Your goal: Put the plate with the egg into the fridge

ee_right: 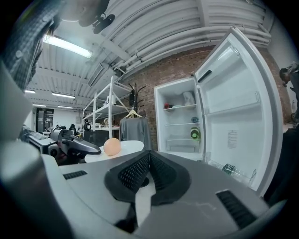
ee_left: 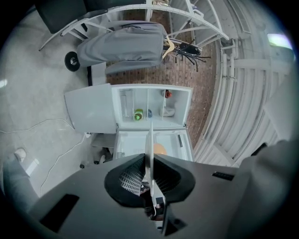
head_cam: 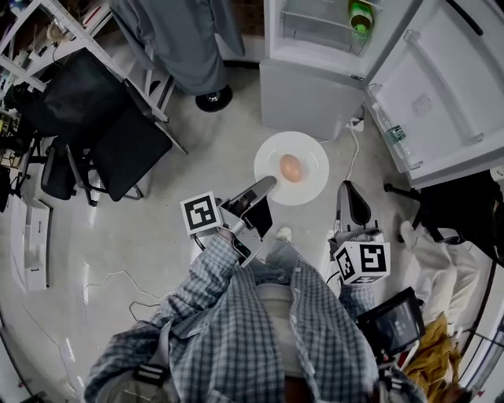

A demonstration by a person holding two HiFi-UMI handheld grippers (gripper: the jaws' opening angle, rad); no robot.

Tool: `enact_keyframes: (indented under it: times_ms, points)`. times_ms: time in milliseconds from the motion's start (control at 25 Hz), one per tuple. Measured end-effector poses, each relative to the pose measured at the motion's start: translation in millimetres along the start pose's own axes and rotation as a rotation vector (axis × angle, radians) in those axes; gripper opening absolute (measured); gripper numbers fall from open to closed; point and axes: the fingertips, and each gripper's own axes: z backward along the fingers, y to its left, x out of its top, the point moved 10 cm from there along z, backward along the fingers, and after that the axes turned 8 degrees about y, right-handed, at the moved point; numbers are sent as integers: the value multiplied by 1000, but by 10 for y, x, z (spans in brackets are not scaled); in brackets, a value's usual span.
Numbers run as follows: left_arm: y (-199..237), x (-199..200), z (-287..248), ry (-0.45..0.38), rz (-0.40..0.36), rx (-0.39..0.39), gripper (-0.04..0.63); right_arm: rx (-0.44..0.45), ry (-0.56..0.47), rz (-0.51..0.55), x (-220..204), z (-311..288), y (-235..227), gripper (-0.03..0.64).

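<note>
A white plate (head_cam: 309, 183) carrying a brown egg (head_cam: 290, 168) hangs above the floor in front of the open fridge (head_cam: 315, 86). My left gripper (head_cam: 265, 188) is shut on the plate's near-left rim. In the left gripper view the plate (ee_left: 151, 140) shows edge-on between the jaws, the egg (ee_left: 160, 149) just right of it. My right gripper (head_cam: 352, 206) is to the right of the plate, apart from it, shut and empty. From the right gripper view, plate (ee_right: 128, 147) and egg (ee_right: 112, 146) lie to the left, the fridge (ee_right: 180, 121) ahead.
The fridge door (head_cam: 441, 86) swings wide to the right, a can in its lower rack. A green bottle (head_cam: 361, 16) stands on a fridge shelf. Black chairs (head_cam: 102, 134) and a hanging grey garment (head_cam: 185, 39) are at the left. A white cable (head_cam: 351, 153) trails on the floor.
</note>
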Motion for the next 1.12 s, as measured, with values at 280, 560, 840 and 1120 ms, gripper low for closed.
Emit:
enact_keyframes:
  times_ms: [280, 560, 840, 1120]
  points:
    - [19, 139, -429, -26, -18, 16, 37, 29, -11, 18, 152, -262, -429, 6]
    - [5, 261, -693, -57, -20, 27, 37, 31, -10, 7, 224, -439, -756, 6]
    - [65, 397, -875, -65, -12, 32, 37, 27, 7, 8, 218, -554, -911, 6]
    - [128, 649, -1118, -38, -1, 37, 37, 5, 22, 10, 279, -790, -1035, 6]
